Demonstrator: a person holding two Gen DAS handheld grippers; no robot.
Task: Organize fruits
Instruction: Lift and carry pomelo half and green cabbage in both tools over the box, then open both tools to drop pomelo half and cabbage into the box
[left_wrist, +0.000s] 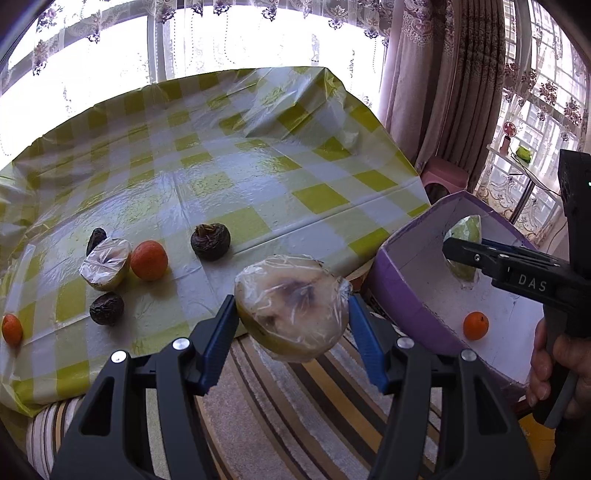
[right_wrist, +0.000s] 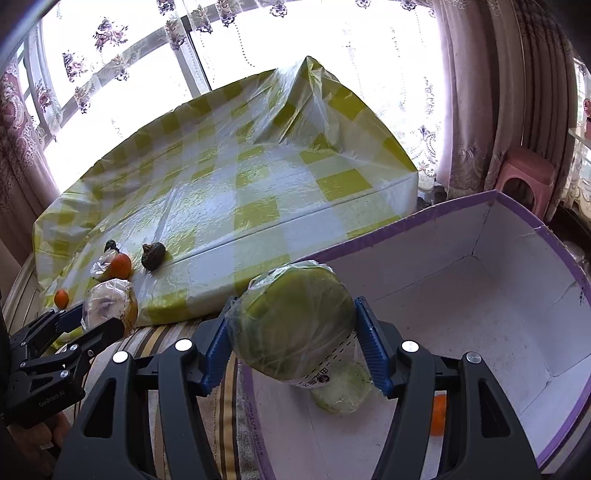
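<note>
My left gripper (left_wrist: 291, 321) is shut on a plastic-wrapped half fruit (left_wrist: 291, 306) with a pale cut face, held above the striped cloth between the table and the box. My right gripper (right_wrist: 291, 314) is shut on a green wrapped fruit (right_wrist: 291, 325) over the near left corner of the purple box (right_wrist: 517, 295). In the box lie another green wrapped piece (right_wrist: 341, 395) and an orange (left_wrist: 475, 325). On the checked table (left_wrist: 258, 177) remain a wrapped half fruit (left_wrist: 107, 264), two oranges (left_wrist: 149, 259) and three dark fruits (left_wrist: 210, 242).
Striped cloth (left_wrist: 295, 406) covers the surface below both grippers. A pink stool (right_wrist: 524, 177) stands behind the box near the curtains. A hand (left_wrist: 554, 369) holds the right gripper's handle. The tablecloth is bunched up at the table's far corner (right_wrist: 310, 96).
</note>
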